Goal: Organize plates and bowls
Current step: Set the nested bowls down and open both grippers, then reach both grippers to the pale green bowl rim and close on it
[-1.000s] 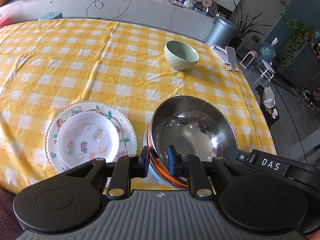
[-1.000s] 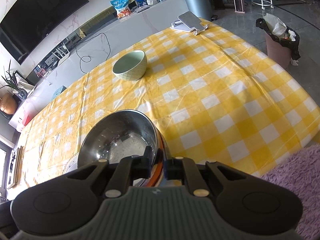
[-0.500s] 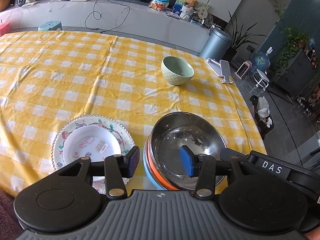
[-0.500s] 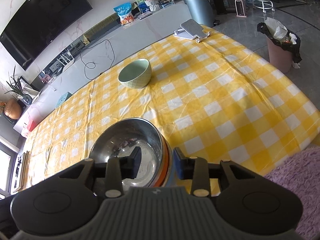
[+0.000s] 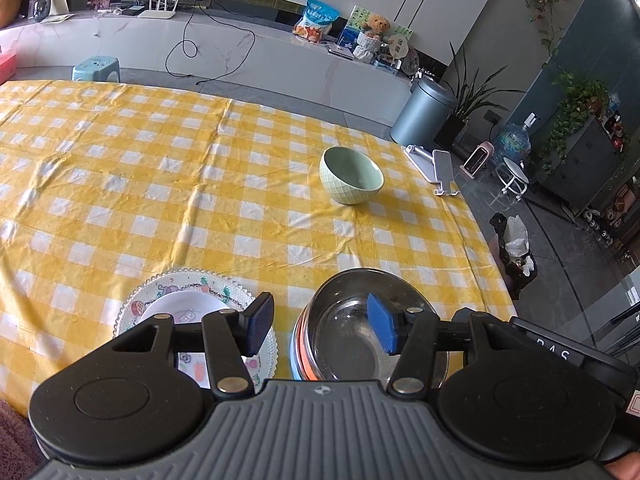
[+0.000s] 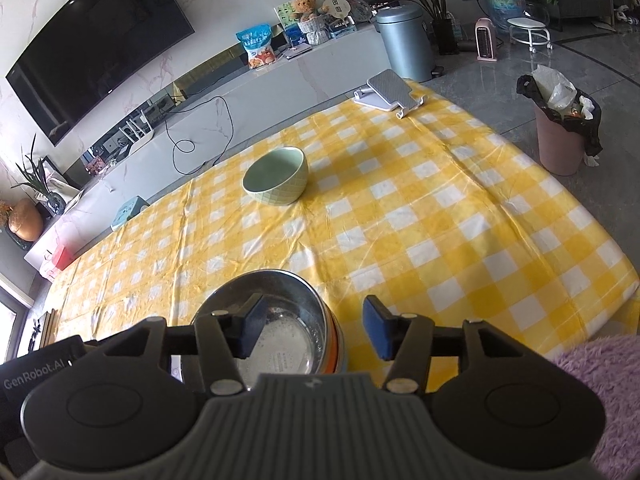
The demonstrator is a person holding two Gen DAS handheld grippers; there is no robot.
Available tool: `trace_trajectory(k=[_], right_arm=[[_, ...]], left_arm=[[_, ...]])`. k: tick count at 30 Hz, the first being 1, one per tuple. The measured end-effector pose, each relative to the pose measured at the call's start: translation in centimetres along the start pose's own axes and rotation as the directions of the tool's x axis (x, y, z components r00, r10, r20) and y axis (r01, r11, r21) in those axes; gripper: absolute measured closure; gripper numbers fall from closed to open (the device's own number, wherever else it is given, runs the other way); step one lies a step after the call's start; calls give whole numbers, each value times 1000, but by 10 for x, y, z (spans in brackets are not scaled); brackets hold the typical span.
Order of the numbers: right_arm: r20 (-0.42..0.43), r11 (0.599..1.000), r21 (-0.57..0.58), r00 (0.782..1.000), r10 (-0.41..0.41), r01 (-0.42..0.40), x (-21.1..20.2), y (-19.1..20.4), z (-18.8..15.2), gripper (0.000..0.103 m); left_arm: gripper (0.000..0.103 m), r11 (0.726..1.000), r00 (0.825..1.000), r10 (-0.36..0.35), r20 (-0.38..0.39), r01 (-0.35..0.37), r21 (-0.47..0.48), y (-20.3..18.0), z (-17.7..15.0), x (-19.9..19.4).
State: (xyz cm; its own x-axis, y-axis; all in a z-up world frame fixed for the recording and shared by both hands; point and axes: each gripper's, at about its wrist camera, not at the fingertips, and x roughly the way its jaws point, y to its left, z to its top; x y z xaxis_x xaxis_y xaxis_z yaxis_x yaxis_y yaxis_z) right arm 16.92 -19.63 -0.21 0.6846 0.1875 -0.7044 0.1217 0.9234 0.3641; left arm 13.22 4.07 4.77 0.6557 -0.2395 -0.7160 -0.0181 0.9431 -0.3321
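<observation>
1. One table (image 5: 120, 168) fills most of both views, covered by a yellow-and-white checked cloth with a few creases.
2. Two grippers hang over its near edge. The left gripper (image 5: 320, 326) has its blue-padded fingers spread wide and grips nothing; one finger is over the plate and the other over the steel bowl. The right gripper (image 6: 312, 330) is likewise spread wide and bare, straddling the right rim of the bowl stack.
3. One stack of bowls stands at the near edge: a shiny steel bowl (image 5: 352, 320) on top, nested in an orange bowl (image 5: 306, 360), with a blue bowl (image 5: 295, 364) showing as a thin rim beneath. I count three; more cannot be ruled out.
4. One round plate (image 5: 180, 288) with a beaded clear rim and cartoon prints lies just left of the stack, with one smaller white dish (image 5: 180, 308) resting in it.
5. One pale green bowl (image 5: 351, 176) with a diamond-textured outside stands upright, alone, far across the table.
6. One white phone stand (image 5: 434, 166) sits at the far right corner.
</observation>
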Motion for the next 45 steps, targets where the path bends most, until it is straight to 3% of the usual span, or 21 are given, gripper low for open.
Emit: trace_trajectory(k=[8,19,28,36,40,45], right_arm=[[-6,999,-32,1000,-5,4,21,5,18,46],[19,995,-102,1000,11,-9,66,21,66,44],[-46,999,-14,998,52,-53,134,3,104,44],[-56,998,62,998,34,-30,176,-19,134,57],[-98,986,150,991,94,-79,197,-25,140,63],[-121,989,109,986,116,-103,217,-10,146,69]], left_arm=[[41,1000,1000,13,-5,-13,2,7,19,12],[41,991,1000,13,-20,-10,130,-14,61,45],[41,991,996,-20,-83,31,130,-21,100,100],[41,994,990,-69,-125,78,72,-26,127,159],[42,997,991,-13,-131,22,72,-23,132,188],[53,999,991,16,-130,-11,41,-14,134,212]])
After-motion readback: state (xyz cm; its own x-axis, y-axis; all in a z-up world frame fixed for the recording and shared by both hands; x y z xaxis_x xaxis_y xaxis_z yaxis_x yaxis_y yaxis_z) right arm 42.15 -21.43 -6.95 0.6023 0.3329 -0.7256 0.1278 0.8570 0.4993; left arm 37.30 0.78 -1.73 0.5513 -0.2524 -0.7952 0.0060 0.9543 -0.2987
